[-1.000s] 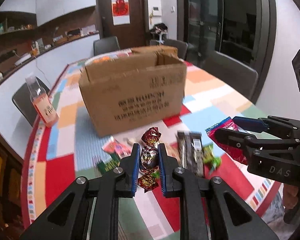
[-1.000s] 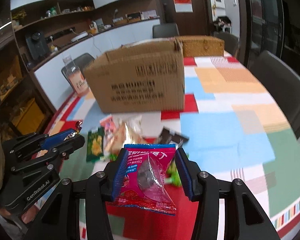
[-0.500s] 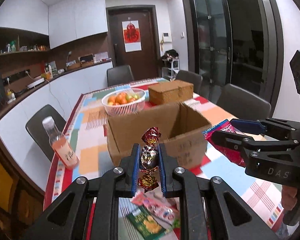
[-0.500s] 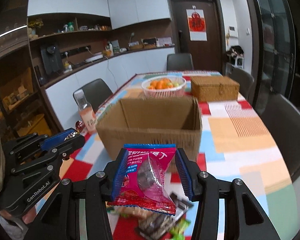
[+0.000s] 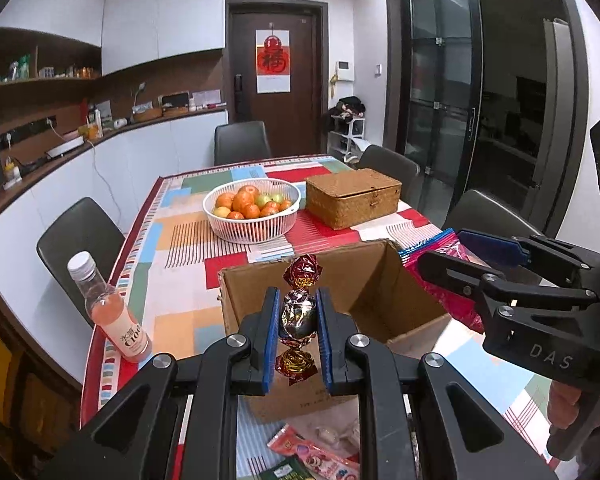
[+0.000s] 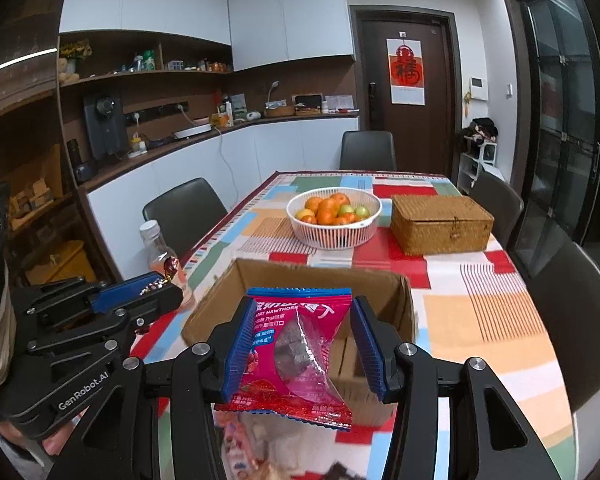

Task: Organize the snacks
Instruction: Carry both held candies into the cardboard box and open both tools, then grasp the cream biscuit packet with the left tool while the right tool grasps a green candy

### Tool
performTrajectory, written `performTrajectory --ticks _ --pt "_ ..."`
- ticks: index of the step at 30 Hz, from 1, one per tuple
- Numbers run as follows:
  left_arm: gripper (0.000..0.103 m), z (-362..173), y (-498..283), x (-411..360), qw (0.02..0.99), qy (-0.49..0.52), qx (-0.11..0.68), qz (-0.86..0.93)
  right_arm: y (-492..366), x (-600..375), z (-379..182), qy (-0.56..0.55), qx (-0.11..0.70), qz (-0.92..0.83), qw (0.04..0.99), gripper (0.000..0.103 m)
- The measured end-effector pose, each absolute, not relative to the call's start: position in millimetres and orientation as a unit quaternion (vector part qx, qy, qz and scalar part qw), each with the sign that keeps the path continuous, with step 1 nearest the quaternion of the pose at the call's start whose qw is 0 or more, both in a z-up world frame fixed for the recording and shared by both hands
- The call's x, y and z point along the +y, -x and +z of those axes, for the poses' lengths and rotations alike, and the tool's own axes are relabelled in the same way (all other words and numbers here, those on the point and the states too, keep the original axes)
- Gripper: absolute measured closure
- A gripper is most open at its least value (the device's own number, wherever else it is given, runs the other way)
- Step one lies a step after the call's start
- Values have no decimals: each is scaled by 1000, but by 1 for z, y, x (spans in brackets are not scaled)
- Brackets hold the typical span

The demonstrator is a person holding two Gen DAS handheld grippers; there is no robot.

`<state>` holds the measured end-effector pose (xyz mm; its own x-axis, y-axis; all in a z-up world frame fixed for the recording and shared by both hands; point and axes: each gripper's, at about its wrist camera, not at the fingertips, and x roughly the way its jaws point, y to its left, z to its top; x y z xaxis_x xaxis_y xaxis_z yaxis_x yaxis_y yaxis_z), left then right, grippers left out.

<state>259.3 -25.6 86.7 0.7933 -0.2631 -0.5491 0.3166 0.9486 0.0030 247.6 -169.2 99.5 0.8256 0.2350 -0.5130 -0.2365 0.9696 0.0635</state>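
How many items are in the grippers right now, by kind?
Foil-wrapped candy: 1, in the left gripper
Pink hawthorn snack packet: 1, in the right gripper
Total: 2, both held over the open cardboard box

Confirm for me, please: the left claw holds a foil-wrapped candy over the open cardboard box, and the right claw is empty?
Not quite: the right claw is shut on a pink hawthorn snack packet, as the right wrist view shows. The left claw does hold the foil-wrapped candy over the open cardboard box.
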Motion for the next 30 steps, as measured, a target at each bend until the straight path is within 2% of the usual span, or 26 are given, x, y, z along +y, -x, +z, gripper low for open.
performTrajectory --ticks 13,14,15,17,20,30 --pt "84 69 -312 -35 932 -46 327 -148 -313 -176 77 -9 315 114 942 54" --pt "82 68 -313 -36 933 -47 327 -145 -318 -177 75 -10 319 112 941 54" --pt "69 68 -315 -36 933 -48 328 -142 -320 -178 74 -9 320 111 941 53" --pt "53 70 -313 -36 935 -45 326 -135 -323 -179 72 -7 321 102 942 52" --pt "52 72 -301 -36 937 -54 318 -133 -317 -183 73 -11 318 88 944 40" --pt "49 83 -243 -39 943 -69 284 -160 -253 -187 82 14 283 91 955 40"
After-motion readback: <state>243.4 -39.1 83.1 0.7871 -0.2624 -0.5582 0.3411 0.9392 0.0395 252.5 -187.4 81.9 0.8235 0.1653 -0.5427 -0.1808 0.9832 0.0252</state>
